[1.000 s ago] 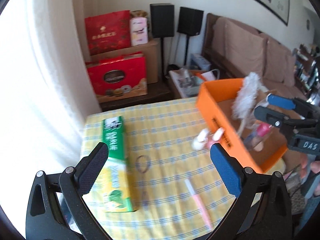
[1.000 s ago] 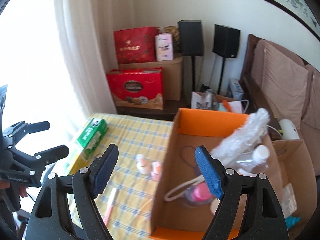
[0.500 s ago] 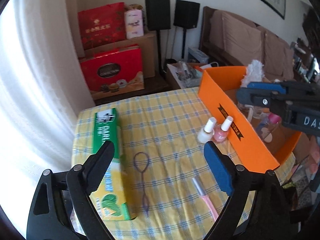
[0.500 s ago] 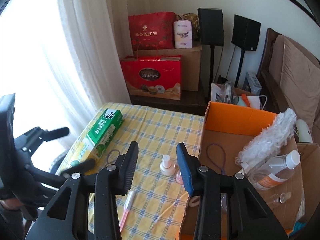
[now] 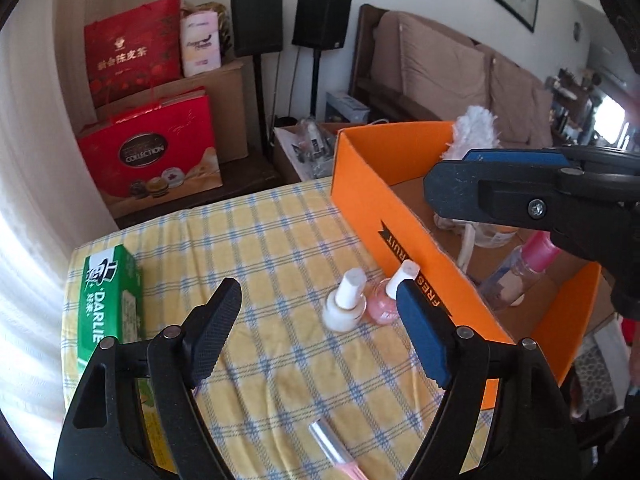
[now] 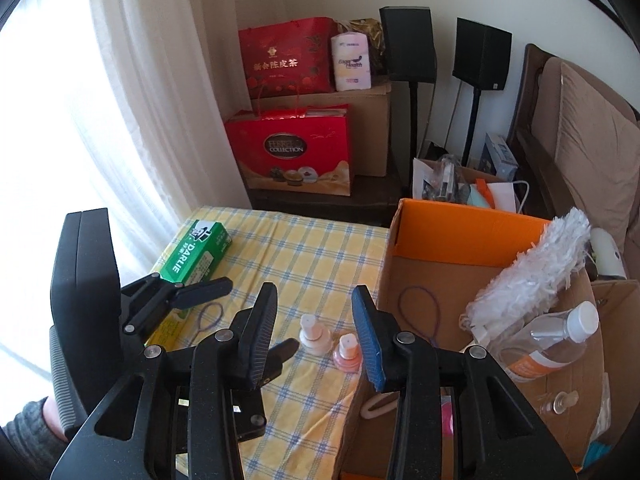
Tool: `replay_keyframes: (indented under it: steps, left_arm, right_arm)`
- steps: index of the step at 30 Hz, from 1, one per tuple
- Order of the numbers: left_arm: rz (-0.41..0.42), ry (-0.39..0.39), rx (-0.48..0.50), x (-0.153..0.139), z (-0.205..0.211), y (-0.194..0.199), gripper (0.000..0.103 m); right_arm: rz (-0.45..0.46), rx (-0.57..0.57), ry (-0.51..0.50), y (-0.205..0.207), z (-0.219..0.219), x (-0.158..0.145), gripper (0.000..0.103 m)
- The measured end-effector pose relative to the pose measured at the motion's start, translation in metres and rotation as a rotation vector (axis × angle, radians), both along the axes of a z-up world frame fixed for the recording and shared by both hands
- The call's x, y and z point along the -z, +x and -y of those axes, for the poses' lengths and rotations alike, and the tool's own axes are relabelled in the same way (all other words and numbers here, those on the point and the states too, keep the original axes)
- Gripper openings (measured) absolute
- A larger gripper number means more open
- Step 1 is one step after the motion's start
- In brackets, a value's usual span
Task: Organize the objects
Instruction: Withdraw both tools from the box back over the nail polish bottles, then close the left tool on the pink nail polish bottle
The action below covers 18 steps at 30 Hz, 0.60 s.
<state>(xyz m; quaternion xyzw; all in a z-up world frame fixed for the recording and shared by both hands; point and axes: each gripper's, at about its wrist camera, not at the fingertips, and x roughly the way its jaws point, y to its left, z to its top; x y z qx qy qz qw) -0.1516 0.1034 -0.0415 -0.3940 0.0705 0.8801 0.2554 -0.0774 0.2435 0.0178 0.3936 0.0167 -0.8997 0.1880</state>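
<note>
Two nail polish bottles (image 5: 362, 306) stand together on the table (image 5: 280, 248) beside the box (image 5: 404, 236).

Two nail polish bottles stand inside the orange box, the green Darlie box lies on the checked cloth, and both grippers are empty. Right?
Not quite. The two nail polish bottles stand on the checked cloth, just outside the orange box, as the left wrist view shows. The green Darlie box does lie on the cloth, and the left gripper and right gripper are empty.
</note>
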Motion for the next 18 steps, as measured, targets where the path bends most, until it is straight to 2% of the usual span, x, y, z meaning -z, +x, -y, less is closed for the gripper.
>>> replay_keyframes:
  steps: [4, 5, 9, 13, 18]
  left_arm:
    - [0.008, -0.021, 0.012, 0.008, -0.013, -0.007, 0.074]
    - [0.012, -0.020, 0.019, 0.009, -0.015, -0.008, 0.068]
    - [0.016, -0.029, 0.037, 0.016, -0.026, -0.011, 0.059]
    - [0.033, -0.032, 0.056, 0.023, -0.032, -0.013, 0.044]
    - [0.048, -0.007, 0.062, 0.028, -0.032, -0.016, 0.028]
  right_arm:
    - [0.001, 0.010, -0.019, -0.001, -0.008, -0.002, 0.040]
    - [-0.001, 0.011, -0.020, -0.001, -0.009, -0.003, 0.040]
    - [0.001, 0.009, -0.012, -0.001, -0.010, -0.003, 0.040]
    - [0.008, 0.006, -0.002, -0.001, -0.013, -0.001, 0.040]
    - [0.017, 0.015, 0.000, -0.003, -0.017, 0.001, 0.040]
